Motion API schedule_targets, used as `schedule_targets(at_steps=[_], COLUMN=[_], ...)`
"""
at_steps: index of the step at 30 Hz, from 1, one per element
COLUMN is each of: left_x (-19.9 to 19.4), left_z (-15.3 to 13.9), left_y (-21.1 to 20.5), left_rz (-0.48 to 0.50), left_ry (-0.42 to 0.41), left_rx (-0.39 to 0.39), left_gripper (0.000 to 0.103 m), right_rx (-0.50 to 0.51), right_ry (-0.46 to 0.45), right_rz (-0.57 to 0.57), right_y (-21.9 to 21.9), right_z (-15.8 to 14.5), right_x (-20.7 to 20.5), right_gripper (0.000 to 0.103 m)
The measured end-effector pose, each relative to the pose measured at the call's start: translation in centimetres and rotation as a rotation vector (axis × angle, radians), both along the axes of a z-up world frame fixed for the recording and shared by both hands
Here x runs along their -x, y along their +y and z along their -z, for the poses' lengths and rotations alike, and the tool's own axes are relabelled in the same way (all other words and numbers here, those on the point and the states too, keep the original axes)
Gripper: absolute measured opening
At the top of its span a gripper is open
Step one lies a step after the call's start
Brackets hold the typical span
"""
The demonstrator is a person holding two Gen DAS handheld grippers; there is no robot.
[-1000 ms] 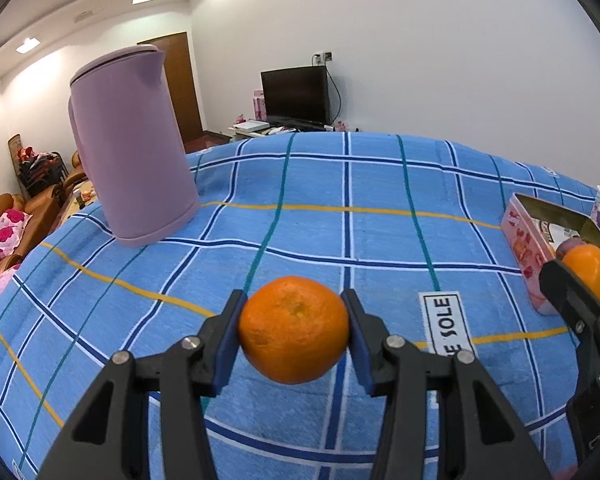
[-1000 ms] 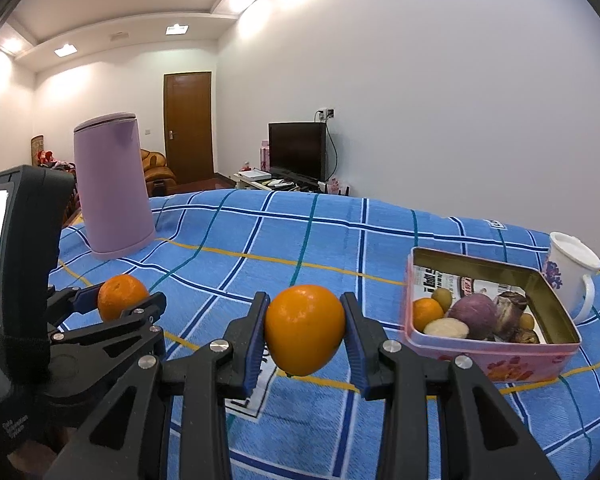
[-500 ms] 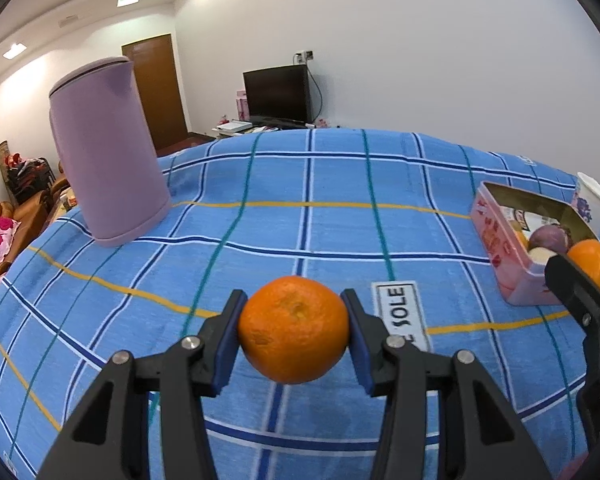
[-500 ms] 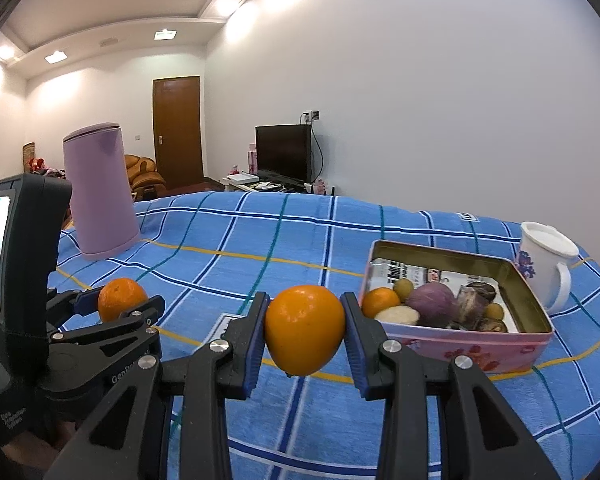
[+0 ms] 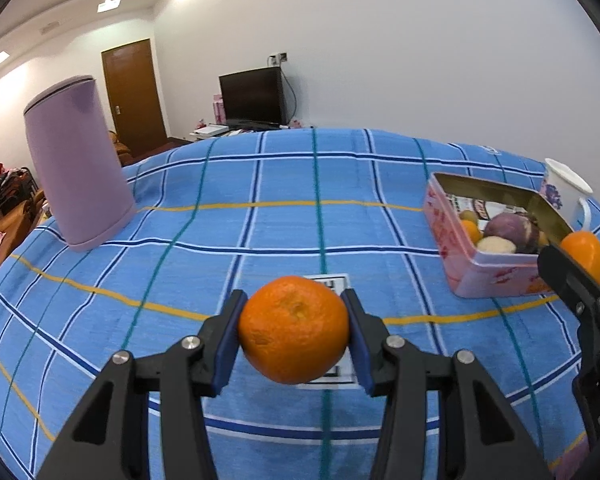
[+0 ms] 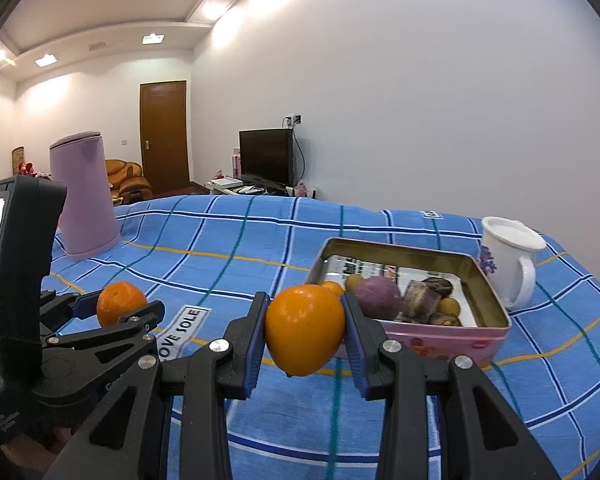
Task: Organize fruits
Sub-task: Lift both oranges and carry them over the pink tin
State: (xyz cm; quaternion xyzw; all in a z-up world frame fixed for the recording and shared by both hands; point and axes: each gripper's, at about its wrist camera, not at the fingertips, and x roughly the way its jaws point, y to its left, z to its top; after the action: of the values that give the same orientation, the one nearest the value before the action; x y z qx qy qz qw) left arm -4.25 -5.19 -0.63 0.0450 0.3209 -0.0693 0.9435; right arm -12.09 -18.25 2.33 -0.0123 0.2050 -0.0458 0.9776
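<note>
2 grippers [image 5: 293, 334] [image 6: 304, 330], 2 held oranges [image 5: 293, 328] [image 6: 305, 328].

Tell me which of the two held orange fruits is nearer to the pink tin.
The smooth orange in the right claw, just before the pink tin. The rough-skinned orange in the left claw is farther.

A blue plaid cloth [image 5: 260, 220] is seen ahead; lilac kettle [image 5: 76, 168] left; pink tin [image 6: 440, 340] right; oranges [image 5: 294, 328] held.

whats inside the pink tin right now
Inside the pink tin: a purple round item, a small orange, brown pieces, and printed paper. The held orange hides the near corner.
</note>
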Motion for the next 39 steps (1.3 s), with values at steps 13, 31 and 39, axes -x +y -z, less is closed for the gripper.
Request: schedule_targets(at_steps=[13,31,39], left_x=[0.9,2.0,1.8], left_z=[-0.8,-1.7,-2.9], left_y=[-3.1,-10.1,-13.6], left_rz=[0.06,0.203,0.267], left_ry=[0.0,-0.007,-0.018], left_rx=[0.013,0.019,0.039], left_gripper=[0.049,0.049,0.049], right_rx=[0.006,0.014,0.055], right_ry=[0.0,0.027,0.055], right_rz=[0.049,0.154,0.184], right_y=[-3.3,-9.9,-12.1], right_z=[-0.1,-0.1,-0.2], right_x=[1.3,3.0,2.4], right_gripper=[0.038,0.038,0.038])
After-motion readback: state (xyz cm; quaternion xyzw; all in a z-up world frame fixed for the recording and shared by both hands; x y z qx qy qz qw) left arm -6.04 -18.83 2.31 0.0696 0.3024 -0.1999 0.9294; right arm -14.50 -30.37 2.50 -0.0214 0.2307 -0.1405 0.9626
